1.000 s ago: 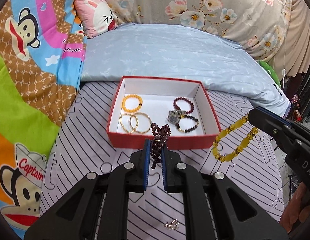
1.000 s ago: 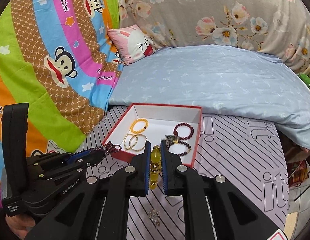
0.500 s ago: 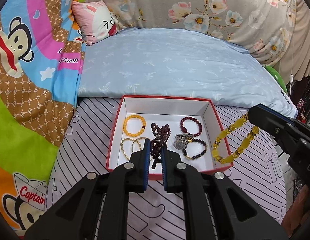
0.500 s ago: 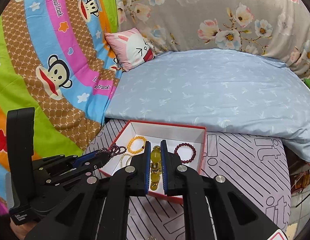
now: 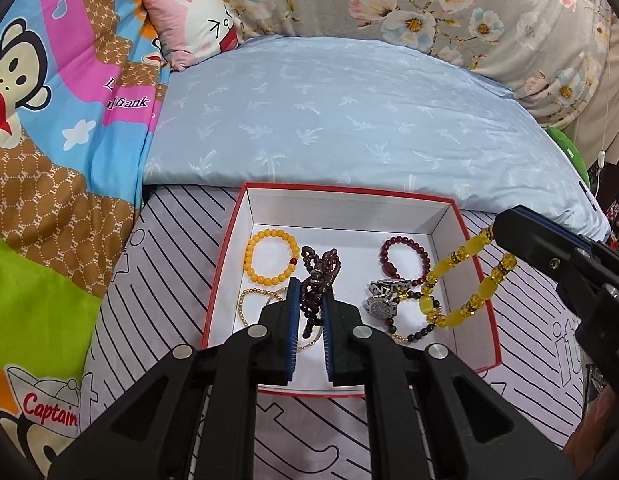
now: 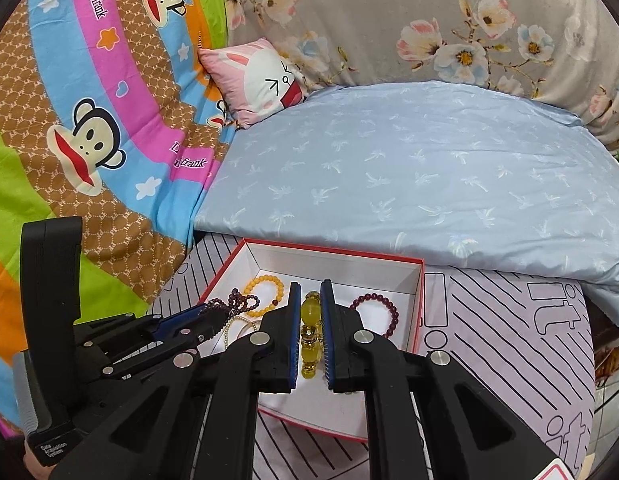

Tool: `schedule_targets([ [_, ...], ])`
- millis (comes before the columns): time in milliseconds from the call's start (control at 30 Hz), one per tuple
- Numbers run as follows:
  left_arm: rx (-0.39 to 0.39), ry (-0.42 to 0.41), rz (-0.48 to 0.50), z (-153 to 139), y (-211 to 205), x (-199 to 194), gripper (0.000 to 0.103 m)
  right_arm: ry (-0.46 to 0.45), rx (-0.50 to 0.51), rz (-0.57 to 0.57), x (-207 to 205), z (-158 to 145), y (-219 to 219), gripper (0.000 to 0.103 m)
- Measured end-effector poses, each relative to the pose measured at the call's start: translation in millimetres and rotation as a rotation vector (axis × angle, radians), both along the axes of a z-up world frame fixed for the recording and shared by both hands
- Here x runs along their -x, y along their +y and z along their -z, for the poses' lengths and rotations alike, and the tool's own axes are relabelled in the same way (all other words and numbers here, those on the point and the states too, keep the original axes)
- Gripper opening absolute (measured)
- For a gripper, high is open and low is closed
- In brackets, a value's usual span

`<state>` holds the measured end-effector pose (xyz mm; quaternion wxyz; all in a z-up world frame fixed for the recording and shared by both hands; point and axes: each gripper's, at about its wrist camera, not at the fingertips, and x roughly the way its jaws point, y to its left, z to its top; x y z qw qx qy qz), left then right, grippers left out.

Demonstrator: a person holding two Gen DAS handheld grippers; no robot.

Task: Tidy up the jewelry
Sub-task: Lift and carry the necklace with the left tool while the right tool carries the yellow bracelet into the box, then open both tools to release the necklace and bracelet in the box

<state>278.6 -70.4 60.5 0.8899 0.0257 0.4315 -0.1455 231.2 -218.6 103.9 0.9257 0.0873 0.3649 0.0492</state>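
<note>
A red box (image 5: 349, 190) with a white inside lies on the striped sheet. In it are an orange bead bracelet (image 5: 272, 256), a dark red bracelet (image 5: 405, 256), a watch (image 5: 383, 300) and thin gold bangles (image 5: 255, 304). My left gripper (image 5: 309, 284) is shut on a dark purple bead string (image 5: 319, 268) that hangs over the box's middle. From the right, my right gripper (image 5: 499, 232) is shut on a yellow bead bracelet (image 5: 475, 245), which dangles over the box's right wall. In the right wrist view the right gripper (image 6: 310, 286) pinches the yellow bracelet (image 6: 310, 308) above the box (image 6: 333, 250), with the left gripper (image 6: 213, 312) beside it.
A folded pale blue quilt (image 5: 349, 120) lies just behind the box. A pink bunny pillow (image 5: 193, 20) and a cartoon monkey blanket (image 5: 49, 140) rise at the left. The striped sheet (image 5: 157, 280) surrounds the box. Floral fabric covers the back.
Both grippers have moved forward from in front of the box to over its inside. Each still holds its bead string.
</note>
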Motion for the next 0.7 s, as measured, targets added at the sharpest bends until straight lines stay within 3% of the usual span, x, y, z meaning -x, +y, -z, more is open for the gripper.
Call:
schedule_targets([
  [700, -0.020, 0.054, -0.007, 32.7, -13.9, -38.0, 0.010, 0.067, -0.011, 0.007, -33.9, 37.3, 0.3, 0.010],
])
